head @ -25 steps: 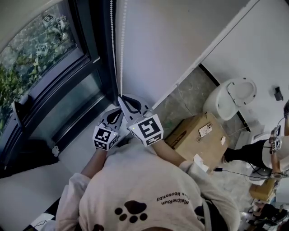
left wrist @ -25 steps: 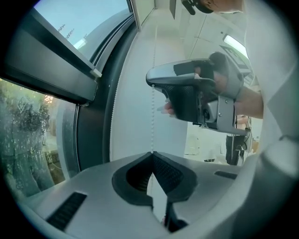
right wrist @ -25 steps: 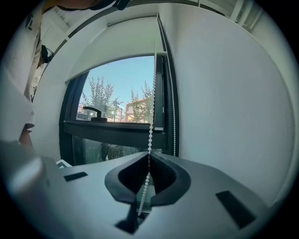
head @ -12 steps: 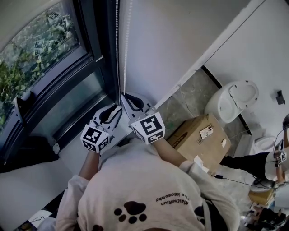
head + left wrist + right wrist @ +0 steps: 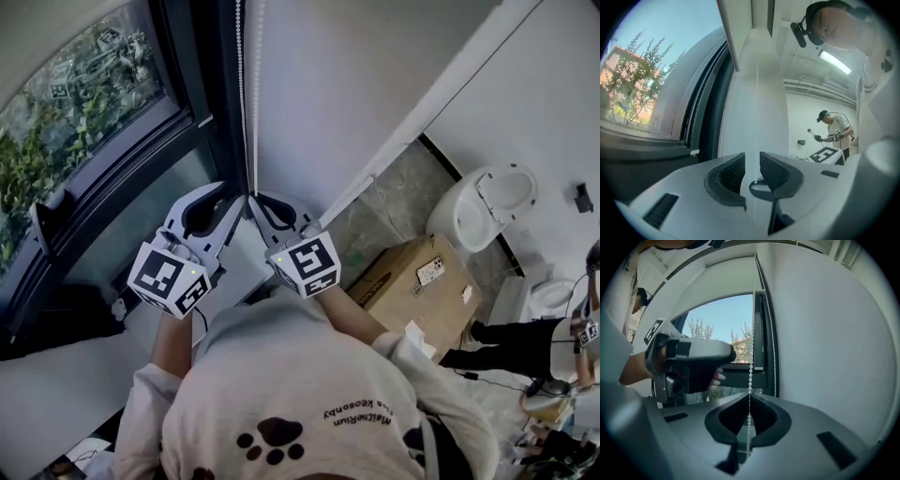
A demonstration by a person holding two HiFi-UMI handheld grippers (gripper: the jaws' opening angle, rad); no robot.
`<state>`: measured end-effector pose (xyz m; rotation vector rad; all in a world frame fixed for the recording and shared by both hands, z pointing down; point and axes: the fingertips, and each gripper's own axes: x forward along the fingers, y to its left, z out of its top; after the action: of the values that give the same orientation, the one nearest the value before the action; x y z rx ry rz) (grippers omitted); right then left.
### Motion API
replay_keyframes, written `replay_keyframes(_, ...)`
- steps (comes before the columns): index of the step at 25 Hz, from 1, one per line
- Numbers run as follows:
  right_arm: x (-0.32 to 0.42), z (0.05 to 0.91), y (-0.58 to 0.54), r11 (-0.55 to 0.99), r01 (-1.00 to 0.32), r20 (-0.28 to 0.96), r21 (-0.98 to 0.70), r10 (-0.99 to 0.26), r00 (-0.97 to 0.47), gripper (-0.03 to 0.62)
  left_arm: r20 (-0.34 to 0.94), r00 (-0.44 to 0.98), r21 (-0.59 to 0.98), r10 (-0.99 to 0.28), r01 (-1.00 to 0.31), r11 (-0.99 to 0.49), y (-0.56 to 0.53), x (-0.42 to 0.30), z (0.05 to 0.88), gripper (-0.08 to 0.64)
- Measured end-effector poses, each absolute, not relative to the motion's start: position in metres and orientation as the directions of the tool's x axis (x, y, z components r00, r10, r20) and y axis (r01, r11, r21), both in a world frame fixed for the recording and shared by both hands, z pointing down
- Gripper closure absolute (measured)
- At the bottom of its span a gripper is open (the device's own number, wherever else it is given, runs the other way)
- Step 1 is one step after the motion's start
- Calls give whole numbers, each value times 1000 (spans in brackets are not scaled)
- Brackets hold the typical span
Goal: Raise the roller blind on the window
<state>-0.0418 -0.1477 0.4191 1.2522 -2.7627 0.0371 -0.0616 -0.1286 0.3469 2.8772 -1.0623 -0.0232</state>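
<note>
Window corner: dark metal window frame [image 5: 202,103] set against a plain white wall [image 5: 356,84]. Item one, a white fabric roller blind [image 5: 722,284], is seen lowered over the upper part of the pane, its bottom edge running level across the glass. Item two, a white beaded pull chain [image 5: 254,94], hangs just beside the frame in two parallel strands, its long axis plumb from top to bottom. The right gripper [image 5: 749,401] is pressed together on one strand, with beads pinched between its pads. The left gripper [image 5: 232,199] is held higher. Its jaws have just been opening and stand spread, and a thin pale strand, apparently the same chain, is seen in the gap untouched. Step judged in hand: a hand-over-hand pull, with the upper grip yet to be taken. It is advised that the left pads be closed squarely on the same strand above the right grip before that grip is released. The pull is best kept straight down along the chain's own line, so that beads are not dragged sideways.
</note>
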Motion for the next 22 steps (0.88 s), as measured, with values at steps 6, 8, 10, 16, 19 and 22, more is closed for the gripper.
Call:
replay_keyframes(6, -45, 420, -146, 658, -753, 109, 25, -750, -652, 581, -8, 773, 2, -635, -635, -773, -137, -46, 307, 459)
replay_keyframes(8, -46, 421, -145, 658, -753, 112, 21, -750, -652, 581, -11, 773, 3, -634, -634, -773, -142, -44, 297, 459)
replay_keyframes(10, -45, 422, -143, 659, -752, 121, 20, -748, -653, 581, -25, 779, 3, -627, -627, -779, -145, -41, 284, 460)
replay_keyframes(16, -46, 420, -145, 659, -752, 112, 31, -750, -652, 581, -23, 776, -102, -630, -629, -771, -153, -30, 257, 497)
replay_keyframes(19, -46, 420, -147, 658, -752, 113, 30, -750, -652, 581, -22, 785, -95, -619, -618, -781, -156, -24, 253, 539)
replay_keyframes(22, -43, 421, -149, 656, -754, 111, 32, -752, -649, 581, -40, 788, -69, -614, -616, -785, -158, -22, 254, 552)
